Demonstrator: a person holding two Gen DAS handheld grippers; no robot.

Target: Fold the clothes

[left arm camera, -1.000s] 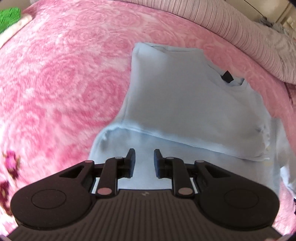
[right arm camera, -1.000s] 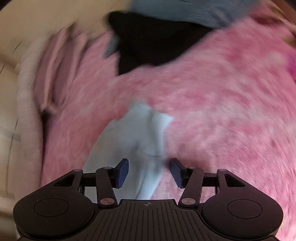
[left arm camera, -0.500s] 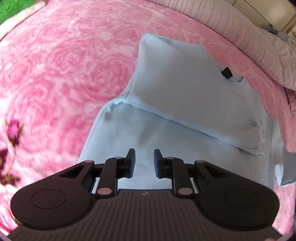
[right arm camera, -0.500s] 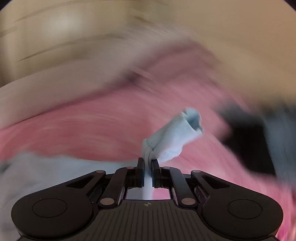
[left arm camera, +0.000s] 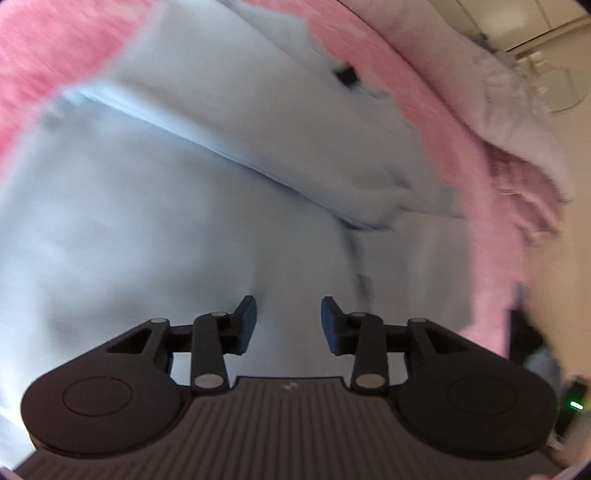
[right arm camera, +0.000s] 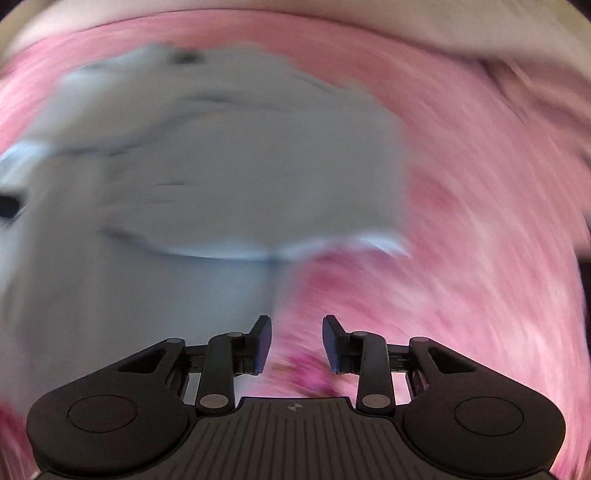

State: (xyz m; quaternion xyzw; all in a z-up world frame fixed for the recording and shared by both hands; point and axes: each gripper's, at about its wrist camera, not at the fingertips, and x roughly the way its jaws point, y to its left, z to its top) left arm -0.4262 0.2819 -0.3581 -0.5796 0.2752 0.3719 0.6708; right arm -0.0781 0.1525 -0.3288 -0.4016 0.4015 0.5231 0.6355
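A light blue top lies on the pink bedspread, with one sleeve folded across its body and a black label at the collar. My left gripper is open and empty, low over the top's lower body. In the right wrist view the same top is blurred and fills the left half, with a folded sleeve edge across it. My right gripper is open and empty, over the pink bedspread just off the top's right edge.
A pale striped quilt or pillow runs along the far right edge of the bed. Dark items lie at the bed's right side, blurred. Cream wall shows beyond the bed.
My right gripper has let go of the sleeve it held, opened, and swung over the top's edge. My left gripper has opened wider and moved closer over the top.
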